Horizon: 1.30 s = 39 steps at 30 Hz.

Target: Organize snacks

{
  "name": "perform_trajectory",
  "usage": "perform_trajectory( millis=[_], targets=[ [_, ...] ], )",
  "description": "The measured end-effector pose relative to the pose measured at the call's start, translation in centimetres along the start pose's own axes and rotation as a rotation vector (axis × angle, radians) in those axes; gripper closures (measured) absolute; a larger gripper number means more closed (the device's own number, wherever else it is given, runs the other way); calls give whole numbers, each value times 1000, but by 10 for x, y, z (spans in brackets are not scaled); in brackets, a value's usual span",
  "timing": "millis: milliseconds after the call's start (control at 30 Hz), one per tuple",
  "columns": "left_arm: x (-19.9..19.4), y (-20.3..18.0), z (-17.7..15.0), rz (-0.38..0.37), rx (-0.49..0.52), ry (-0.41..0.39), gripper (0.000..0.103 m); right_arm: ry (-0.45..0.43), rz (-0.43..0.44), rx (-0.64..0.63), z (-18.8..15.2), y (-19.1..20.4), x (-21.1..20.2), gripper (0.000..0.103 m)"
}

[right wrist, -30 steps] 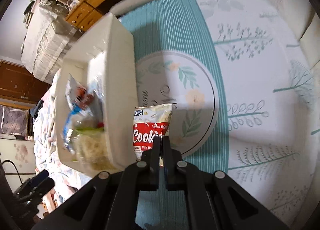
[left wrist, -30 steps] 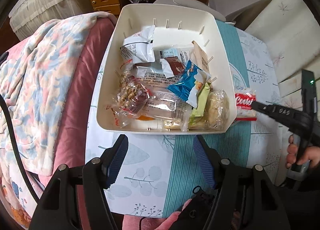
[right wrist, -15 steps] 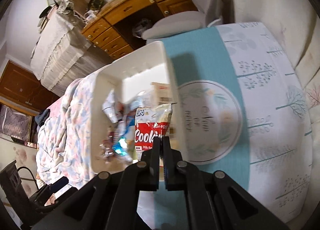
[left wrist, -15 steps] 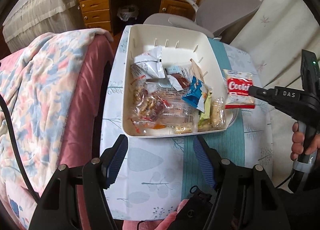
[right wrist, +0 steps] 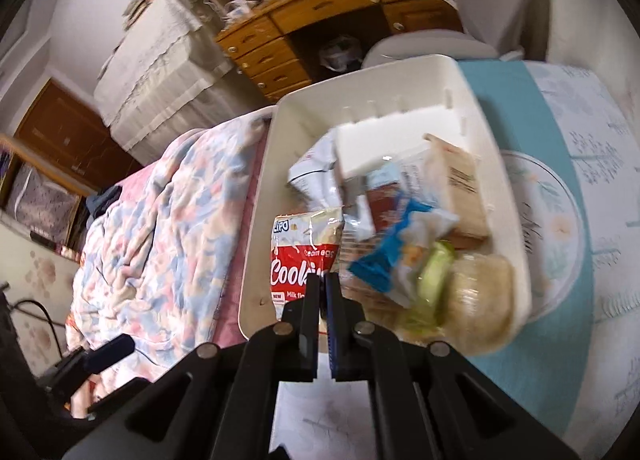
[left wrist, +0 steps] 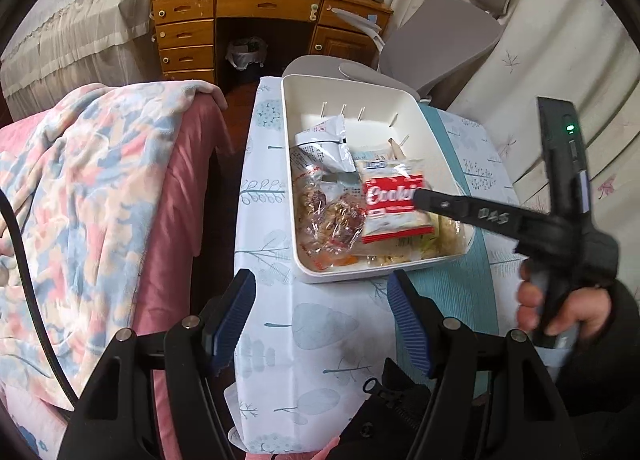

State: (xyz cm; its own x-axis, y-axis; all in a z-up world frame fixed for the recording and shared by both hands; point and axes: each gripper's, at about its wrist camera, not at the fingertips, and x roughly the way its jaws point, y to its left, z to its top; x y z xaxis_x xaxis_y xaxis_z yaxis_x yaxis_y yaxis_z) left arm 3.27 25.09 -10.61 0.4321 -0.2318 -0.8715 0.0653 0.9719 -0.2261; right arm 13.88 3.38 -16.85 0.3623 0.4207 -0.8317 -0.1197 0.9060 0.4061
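A white bin stands on the patterned tablecloth and holds several snack packets. My right gripper is shut on a red and white cookie packet and holds it in the air over the bin's contents. My left gripper is open and empty, over the tablecloth just in front of the bin's near wall. In the bin lie a silver packet, a clear nut packet and a blue packet.
A bed with a floral blanket lies left of the table. A wooden desk and a grey chair stand behind it. The tablecloth has a teal stripe on the right. A curtain hangs at the right.
My right gripper has lifted the cookie packet from the tablecloth right of the bin and carried it left over the bin. My left gripper has drawn back from the bin.
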Motion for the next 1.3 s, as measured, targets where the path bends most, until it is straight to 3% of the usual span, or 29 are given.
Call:
perform_trajectory(
  millis=[167, 267, 500, 767, 833, 967, 1033, 1233, 1300],
  targets=[
    [-5, 3, -5, 5, -1, -17, 36, 0, 4, -40, -12, 8, 14, 95],
    [-10, 0, -7, 17, -8, -29, 28, 8, 6, -48, -18, 6, 11, 94],
    [-13, -29, -12, 15, -46, -22, 26, 20, 6, -46, -38, -12, -25, 69],
    [-10, -90, -40, 8, -121, -18, 26, 2, -68, 3, -80, -71, -96, 53],
    [-11, -108, -48, 15, -124, -21, 26, -3, -99, 8, -92, -86, -117, 45],
    [-11, -146, -64, 21, -115, 2, 26, -10, -135, 14, -115, -113, -156, 39],
    [-15, -166, -71, 19, -109, -5, 26, -14, -161, 5, -124, -121, -175, 30],
    [-49, -209, -74, 14, -74, -35, 14, -17, -144, -13, -137, -128, -233, 17],
    [-62, -218, -72, 40, -49, -68, 2, -20, -146, -26, -137, -124, -245, 15]
  ],
)
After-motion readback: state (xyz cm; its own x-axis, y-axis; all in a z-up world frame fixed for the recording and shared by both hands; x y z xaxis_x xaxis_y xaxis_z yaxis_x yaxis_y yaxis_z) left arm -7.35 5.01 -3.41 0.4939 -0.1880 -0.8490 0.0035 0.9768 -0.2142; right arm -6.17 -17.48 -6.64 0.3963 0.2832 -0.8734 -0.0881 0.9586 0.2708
